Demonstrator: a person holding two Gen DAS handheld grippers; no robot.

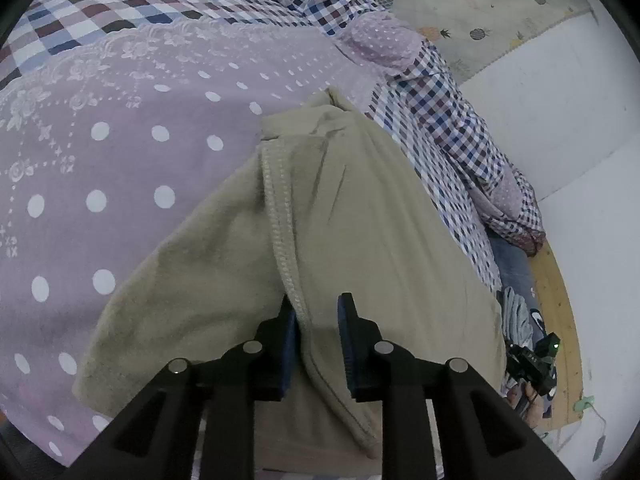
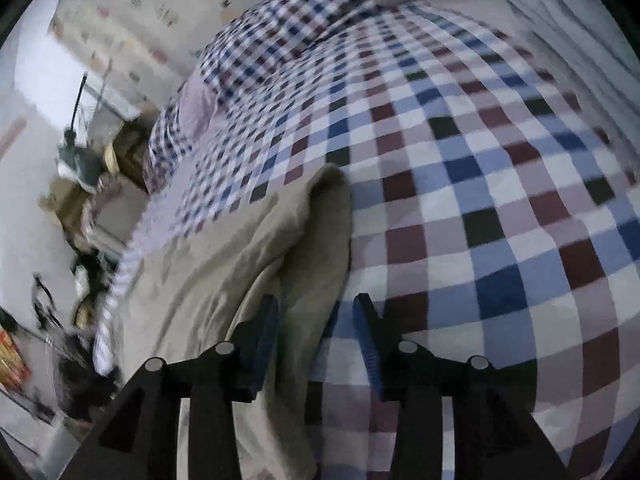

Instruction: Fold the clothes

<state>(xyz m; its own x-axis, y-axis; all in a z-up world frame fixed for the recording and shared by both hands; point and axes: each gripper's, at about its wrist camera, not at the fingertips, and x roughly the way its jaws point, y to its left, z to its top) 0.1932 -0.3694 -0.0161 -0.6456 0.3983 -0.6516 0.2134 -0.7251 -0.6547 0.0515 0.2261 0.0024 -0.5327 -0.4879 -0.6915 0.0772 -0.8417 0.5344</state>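
A beige fleece garment (image 1: pixel 360 220) lies on the bed, with a stitched hem running down its middle toward me. My left gripper (image 1: pixel 316 312) is shut on a raised fold of it at the hem, and cloth fills the narrow gap between the pads. In the blurred right wrist view the same beige garment (image 2: pixel 224 248) lies bunched at the left over the checked bedcover (image 2: pixel 480 200). My right gripper (image 2: pixel 316 308) stands open above the garment's right edge. Its left finger is over the cloth and its right finger over the checks, and nothing is pinched.
A lilac polka-dot cover (image 1: pixel 120 160) spreads to the left of the garment. A rumpled checked quilt (image 1: pixel 440 120) hangs along the bed's right edge. Beyond that edge are a white floor, a pineapple-print mat (image 1: pixel 480 8) and a black device (image 1: pixel 532 360). Blurred clutter (image 2: pixel 80 184) stands left of the bed.
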